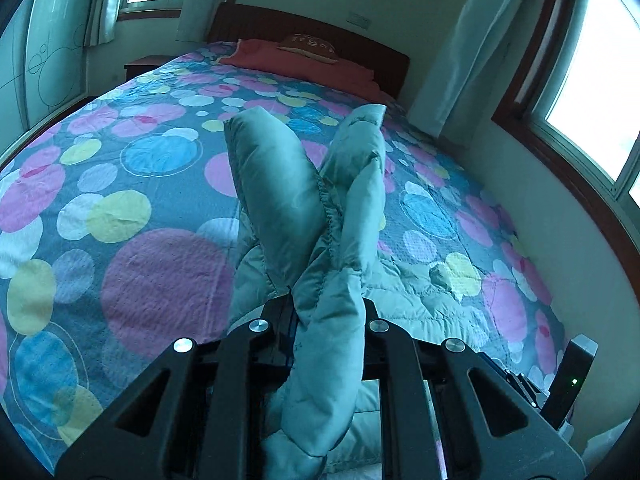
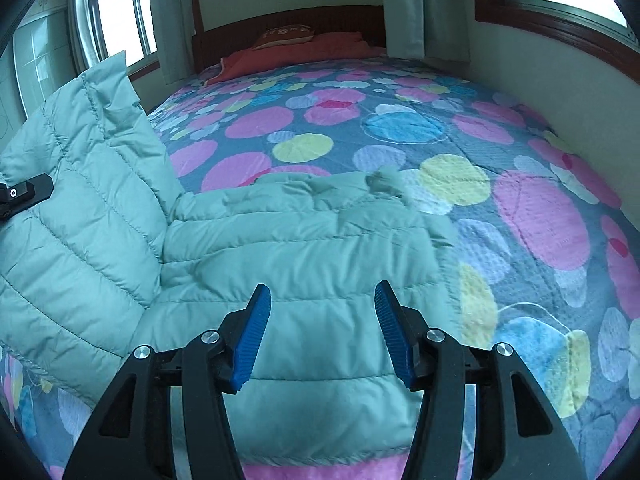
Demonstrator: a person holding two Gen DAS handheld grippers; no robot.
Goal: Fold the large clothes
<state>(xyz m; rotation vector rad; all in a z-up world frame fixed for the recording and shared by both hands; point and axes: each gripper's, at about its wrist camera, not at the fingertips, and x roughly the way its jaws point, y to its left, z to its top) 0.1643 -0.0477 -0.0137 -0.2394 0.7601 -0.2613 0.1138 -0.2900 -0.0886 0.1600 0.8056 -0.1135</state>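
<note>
I'm pinching a panel of the puffy pale-green quilted jacket (image 2: 280, 248) in my left gripper (image 1: 328, 312) — it's standing up off the circle-patterned bedspread (image 2: 520, 216). My right gripper (image 2: 322, 332) is hovering spread and empty, jacket body just ahead of its fingers — I should lay the panel over flat.

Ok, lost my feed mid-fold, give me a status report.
Left gripper shut on the puffer jacket, one side lifted off the bed. Right gripper open, empty, above the flat part. Nothing in the way.
</note>
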